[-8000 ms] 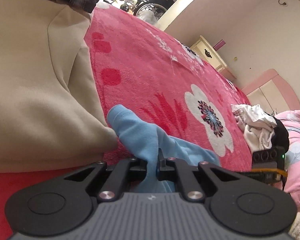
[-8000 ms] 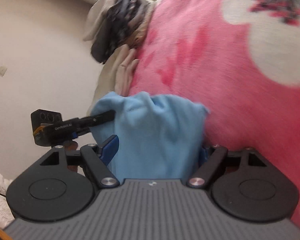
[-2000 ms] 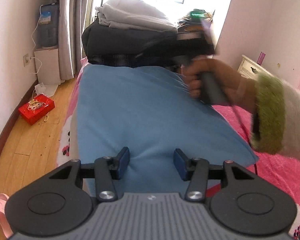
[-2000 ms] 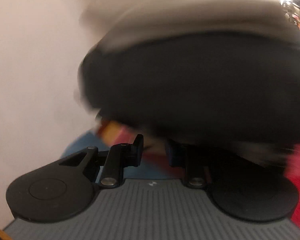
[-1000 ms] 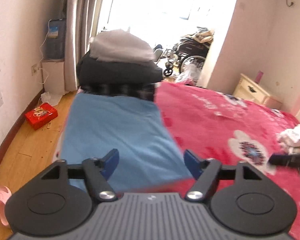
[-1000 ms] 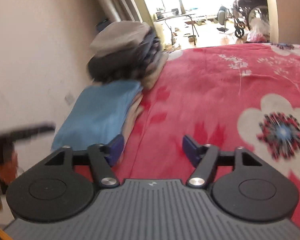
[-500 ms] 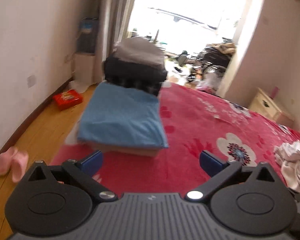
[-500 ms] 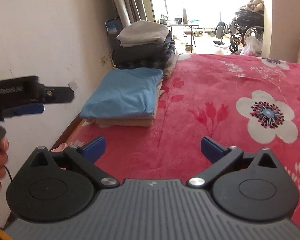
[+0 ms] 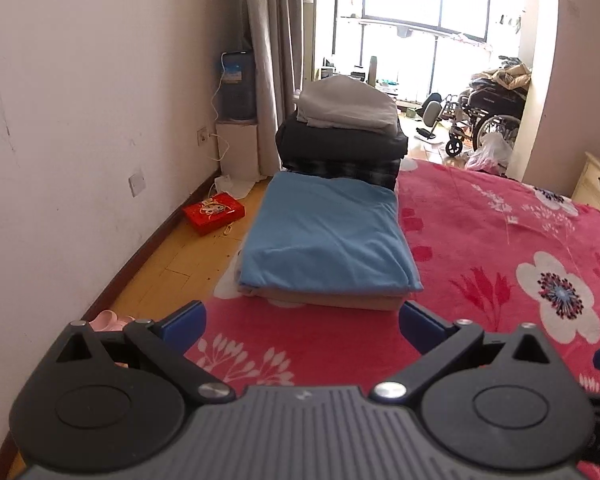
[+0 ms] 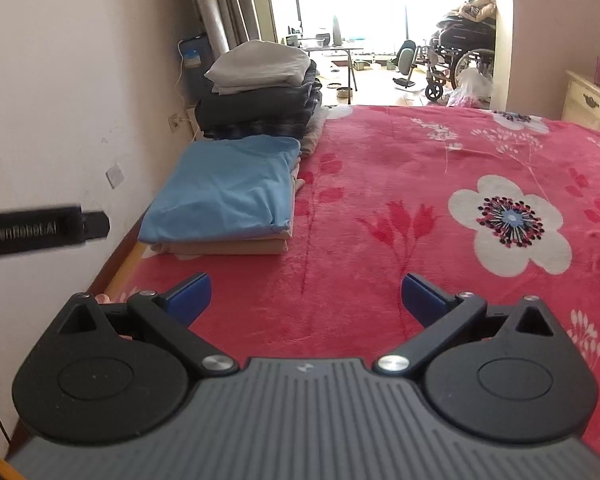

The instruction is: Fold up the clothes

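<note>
A folded light-blue garment (image 9: 328,236) (image 10: 228,188) lies on top of a folded beige one (image 9: 340,300) (image 10: 224,246) at the bed's left edge. Behind them stands a taller stack (image 9: 340,136) (image 10: 260,92) of dark, plaid and grey folded clothes. My left gripper (image 9: 302,322) hangs over the red blanket, short of the blue garment, jaws wide open and empty. My right gripper (image 10: 306,292) is also open and empty, further right and back from the pile. The left gripper's body (image 10: 40,228) shows at the left edge of the right wrist view.
The red floral blanket (image 9: 500,240) (image 10: 420,184) covers the bed. Left of the bed are the wall, wooden floor, a red box (image 9: 214,213) and pink slippers (image 9: 110,318). A cream nightstand (image 10: 592,100) and a wheelchair (image 9: 484,120) stand at the far right.
Both grippers let go of the blue garment, opened fully and drew back from the pile. In the last half second they have barely moved.
</note>
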Available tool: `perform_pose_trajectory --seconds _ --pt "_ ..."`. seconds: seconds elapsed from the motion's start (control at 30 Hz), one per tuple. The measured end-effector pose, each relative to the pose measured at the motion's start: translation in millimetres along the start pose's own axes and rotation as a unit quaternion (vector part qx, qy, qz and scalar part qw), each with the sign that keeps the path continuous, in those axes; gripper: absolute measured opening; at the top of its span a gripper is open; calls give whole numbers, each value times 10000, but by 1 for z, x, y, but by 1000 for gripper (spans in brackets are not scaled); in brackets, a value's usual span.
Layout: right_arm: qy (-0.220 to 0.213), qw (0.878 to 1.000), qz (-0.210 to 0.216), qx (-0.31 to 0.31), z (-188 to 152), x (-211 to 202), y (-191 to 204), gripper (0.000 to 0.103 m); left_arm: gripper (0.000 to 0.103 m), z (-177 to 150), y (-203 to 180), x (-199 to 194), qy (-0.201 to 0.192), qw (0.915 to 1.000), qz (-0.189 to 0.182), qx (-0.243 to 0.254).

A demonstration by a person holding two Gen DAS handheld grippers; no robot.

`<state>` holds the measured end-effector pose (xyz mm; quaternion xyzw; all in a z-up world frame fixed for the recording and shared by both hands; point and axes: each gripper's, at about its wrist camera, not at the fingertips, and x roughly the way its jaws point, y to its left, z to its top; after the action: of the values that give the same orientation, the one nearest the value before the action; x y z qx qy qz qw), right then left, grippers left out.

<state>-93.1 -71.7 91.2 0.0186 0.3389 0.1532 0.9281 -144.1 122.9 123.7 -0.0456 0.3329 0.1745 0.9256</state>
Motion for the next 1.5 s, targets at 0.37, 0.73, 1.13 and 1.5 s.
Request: perform_pose_trajectory --seconds 0.37,0.73,1.13,1.5 --pt "186 9997 -145 117 -4 4 11 102 103 -6 2 -9 -246 9971 432 574" --pt "375 9992 -122 -23 -5 10 24 102 103 -8 23 -2 -101 9990 426 64" --pt "359 9982 -202 -441 -8 11 40 102 103 -9 36 -5 -201 9983 366 -418" --pt "420 9977 -202 -493 -11 12 44 102 103 -11 38 -3 -136 9983 421 -372"
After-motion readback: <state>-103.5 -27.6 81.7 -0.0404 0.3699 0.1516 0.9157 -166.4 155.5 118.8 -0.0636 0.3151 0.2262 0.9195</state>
